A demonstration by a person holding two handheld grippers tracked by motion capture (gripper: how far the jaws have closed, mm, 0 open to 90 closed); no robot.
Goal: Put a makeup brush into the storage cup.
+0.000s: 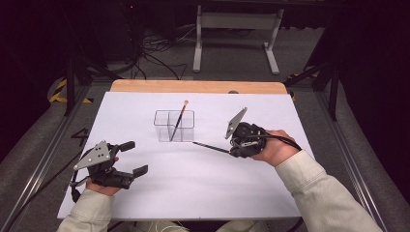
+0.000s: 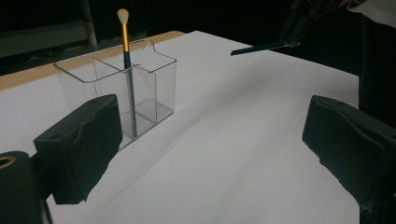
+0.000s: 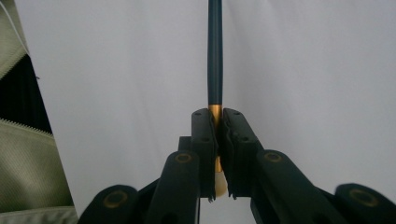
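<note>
A clear plastic organiser (image 1: 174, 125) (image 2: 116, 88) with compartments stands mid-table. One dark-handled brush (image 1: 180, 120) (image 2: 127, 70) with a gold ferrule and pale tip leans upright in it. My right gripper (image 1: 234, 151) (image 3: 218, 154) is shut on the gold ferrule of a second brush (image 1: 211, 147) (image 3: 215, 51) (image 2: 259, 46). Its dark handle points left toward the organiser, held above the table. My left gripper (image 1: 138, 157) (image 2: 210, 144) rests at the near left with its jaws wide open and nothing between them.
A white sheet (image 1: 193, 193) covers the wooden table (image 1: 193, 86). A pale sleeve (image 3: 28, 163) shows at the left of the right gripper view. Beyond the table are a white stand (image 1: 237, 29) and cables on the floor.
</note>
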